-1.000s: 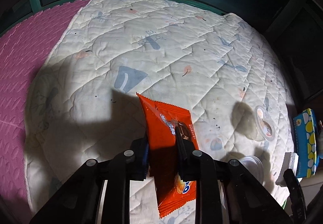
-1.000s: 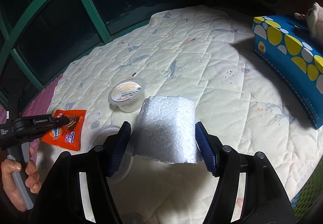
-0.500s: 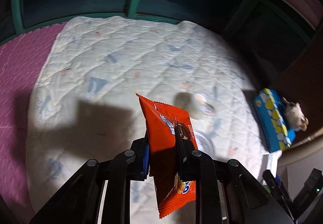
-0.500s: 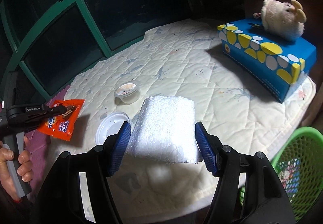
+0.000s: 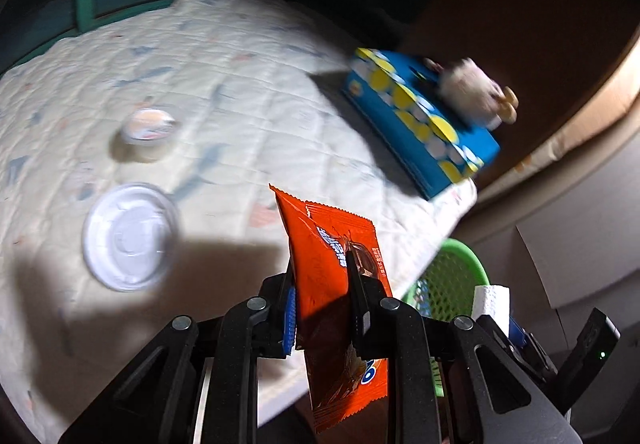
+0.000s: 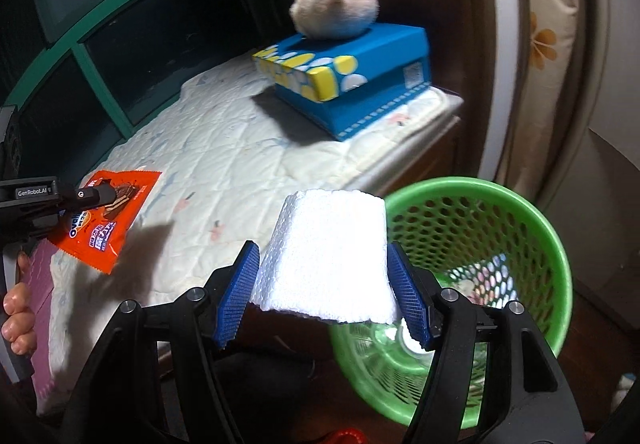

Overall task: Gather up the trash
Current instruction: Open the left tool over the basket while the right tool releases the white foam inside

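My left gripper [image 5: 322, 286] is shut on an orange snack wrapper [image 5: 336, 284], held upright in the air over the quilt's near edge. The same wrapper [image 6: 106, 218] shows at the left of the right wrist view, clamped in the left gripper [image 6: 102, 196]. My right gripper [image 6: 322, 272] is shut on a white foam block [image 6: 328, 260], which hangs just left of the green mesh basket [image 6: 540, 244]. That basket [image 5: 452, 280] stands on the floor beside the bed, with a few bits of trash in its bottom. A white round lid [image 5: 128, 236] and a small plastic cup [image 5: 150, 124] lie on the quilt.
A blue box with yellow spots [image 6: 352, 84] sits at the quilt's far corner with a plush toy [image 6: 336, 6] on top. The quilt [image 6: 240, 164] covers a low bed. Dark green-framed windows [image 6: 100, 56] stand behind. A curtain [image 6: 548, 44] hangs right. A person's fingers [image 6: 16, 316] show bottom left.
Both grippers have swung right with their loads, off the middle of the quilt toward its corner. The green basket has come into both views, and the foam block now hangs beside its rim.
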### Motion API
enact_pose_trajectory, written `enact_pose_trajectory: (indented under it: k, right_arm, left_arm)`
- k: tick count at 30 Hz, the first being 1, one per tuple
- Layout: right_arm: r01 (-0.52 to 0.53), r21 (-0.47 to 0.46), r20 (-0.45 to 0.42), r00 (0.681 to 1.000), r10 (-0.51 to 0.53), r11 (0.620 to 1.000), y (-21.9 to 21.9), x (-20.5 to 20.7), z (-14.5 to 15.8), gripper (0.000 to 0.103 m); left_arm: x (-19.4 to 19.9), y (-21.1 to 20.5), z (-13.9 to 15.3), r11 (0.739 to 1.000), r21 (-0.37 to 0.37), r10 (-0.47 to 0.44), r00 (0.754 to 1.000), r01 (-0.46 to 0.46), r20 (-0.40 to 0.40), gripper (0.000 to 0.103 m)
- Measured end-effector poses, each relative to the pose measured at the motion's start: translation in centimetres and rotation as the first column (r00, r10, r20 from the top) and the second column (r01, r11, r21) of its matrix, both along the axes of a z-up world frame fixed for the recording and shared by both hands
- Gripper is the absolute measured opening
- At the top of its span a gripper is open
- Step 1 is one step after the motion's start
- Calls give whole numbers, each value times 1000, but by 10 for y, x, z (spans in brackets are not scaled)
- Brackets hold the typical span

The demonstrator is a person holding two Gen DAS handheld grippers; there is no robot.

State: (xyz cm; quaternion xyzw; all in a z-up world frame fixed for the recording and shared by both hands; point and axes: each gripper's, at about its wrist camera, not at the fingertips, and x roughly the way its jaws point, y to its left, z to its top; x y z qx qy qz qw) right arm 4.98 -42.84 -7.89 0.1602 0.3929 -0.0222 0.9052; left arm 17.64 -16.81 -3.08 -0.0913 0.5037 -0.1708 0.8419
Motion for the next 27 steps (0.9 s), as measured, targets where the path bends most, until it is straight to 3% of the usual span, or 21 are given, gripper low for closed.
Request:
enact_pose_trajectory:
  k: [10, 13, 27]
  right_arm:
    - [146, 34, -67, 987, -143, 989, -71, -25, -30, 67]
    - [168, 46, -69, 984, -165, 985, -80, -30, -33, 73]
    - [211, 76, -9, 977, -211, 975, -99, -62, -16, 75]
  left_arm:
    - [-11, -92, -20, 985, 20, -170, 985, 170, -28, 20]
    - [-14, -112, -27, 977, 36, -209, 977, 210, -39, 20]
    - [-32, -188, -66, 925, 92, -360, 929, 368, -91, 20]
